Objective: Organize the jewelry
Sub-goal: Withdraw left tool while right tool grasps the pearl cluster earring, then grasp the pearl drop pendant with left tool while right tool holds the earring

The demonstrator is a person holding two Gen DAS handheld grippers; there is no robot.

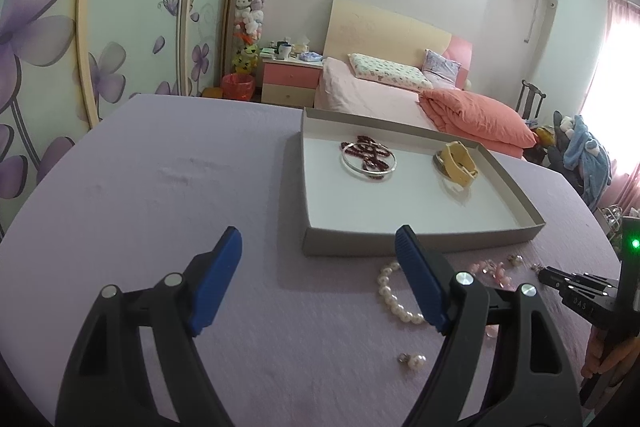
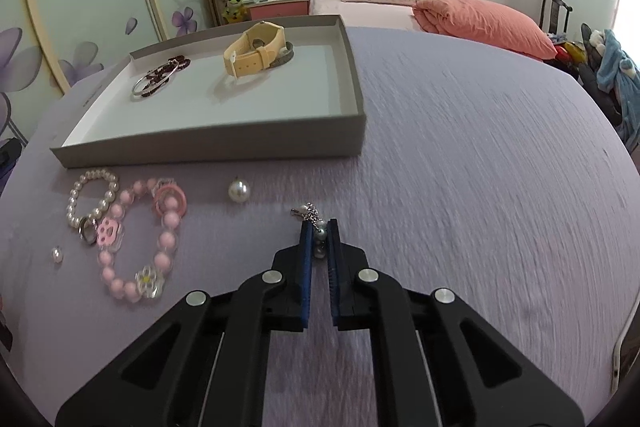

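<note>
Just in front of the shallow grey cardboard tray (image 2: 348, 75), the right gripper (image 2: 319, 227) is clenched on a grey-beaded silver piece (image 2: 314, 217) — perhaps an earring; the left gripper (image 1: 320, 247) gapes empty.

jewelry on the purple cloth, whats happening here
A person is sorting jewelry into the shallow grey cardboard tray. The right gripper is shut on a small silver chain with grey beads lying on the cloth. The left gripper hovers open near the white pearl bracelet.
</note>
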